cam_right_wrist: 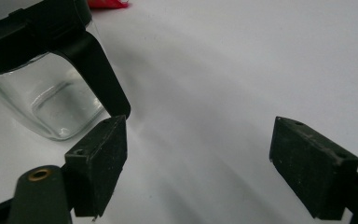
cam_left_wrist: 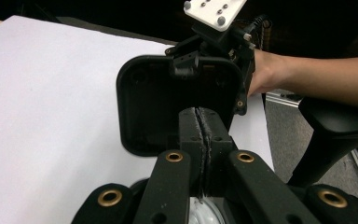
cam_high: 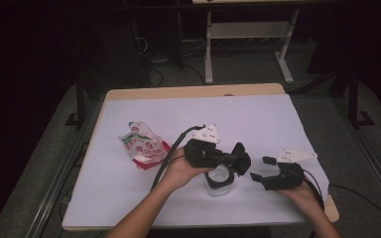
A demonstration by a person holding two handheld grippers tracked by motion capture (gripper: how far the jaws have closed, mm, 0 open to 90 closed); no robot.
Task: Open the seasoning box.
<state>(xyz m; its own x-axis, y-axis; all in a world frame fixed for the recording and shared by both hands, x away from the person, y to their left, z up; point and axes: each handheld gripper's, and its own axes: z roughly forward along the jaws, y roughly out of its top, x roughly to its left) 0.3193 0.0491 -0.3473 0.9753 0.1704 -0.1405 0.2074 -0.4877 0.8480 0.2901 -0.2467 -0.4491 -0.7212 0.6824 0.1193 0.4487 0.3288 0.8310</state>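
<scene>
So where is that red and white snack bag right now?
In the high view the snack bag lies on the table's left half, just left of the left gripper and its trailing cable.

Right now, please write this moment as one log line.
left gripper: shut on black lid | right gripper: open | glass jar: uncovered | snack bag: table

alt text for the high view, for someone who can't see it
A person at a white-covered table holds a black gripper in each hand; the left gripper grips a black lid above a clear glass jar, while the right gripper rests open beside it. A crumpled red, white and green snack bag lies farther left.
</scene>
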